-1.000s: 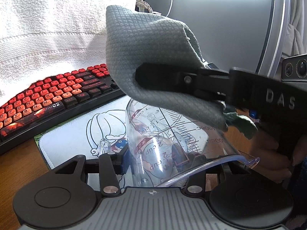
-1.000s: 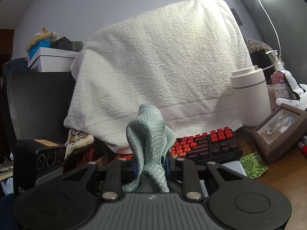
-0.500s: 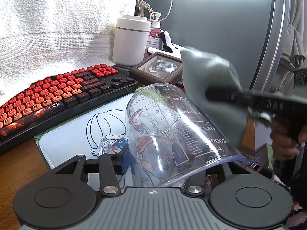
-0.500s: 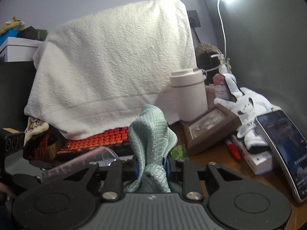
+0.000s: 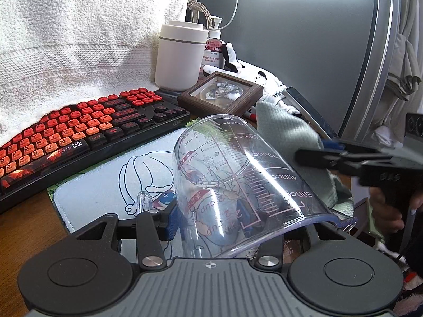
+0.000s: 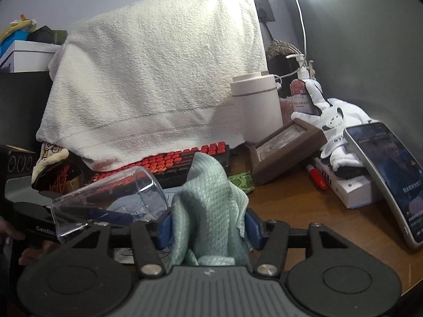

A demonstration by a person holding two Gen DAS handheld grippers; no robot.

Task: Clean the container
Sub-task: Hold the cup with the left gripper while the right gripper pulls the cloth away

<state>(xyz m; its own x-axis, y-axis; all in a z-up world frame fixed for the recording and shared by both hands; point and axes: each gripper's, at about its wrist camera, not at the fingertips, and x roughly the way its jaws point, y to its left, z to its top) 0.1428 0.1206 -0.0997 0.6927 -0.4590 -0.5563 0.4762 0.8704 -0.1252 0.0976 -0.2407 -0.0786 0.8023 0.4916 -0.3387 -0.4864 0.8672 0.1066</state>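
**Clear cup held sideways, cloth beside it**

The left gripper (image 5: 208,218) is squeezed on the clear measuring cup (image 5: 238,174), which lies on its side above the mouse mat (image 5: 105,185). One blue pad is half hidden behind the plastic. The right gripper (image 6: 207,227) pinches the green cloth (image 6: 211,198) just beside the cup's bottom. The cloth hides its fingertips. The right gripper looks blurry from the left camera.

The clear measuring cup (image 5: 238,174) carries printed scale marks "300cc", "400cc" and "500cc", plus "1 cup" and "2 cup", seen reversed through the plastic. The keyboard (image 5: 87,129) shows "02" on its space bar and "ALT" on one key. The right gripper (image 5: 312,155) body reads "DAS". The left gripper (image 6: 111,218) handle reads "GenRo", cut off.
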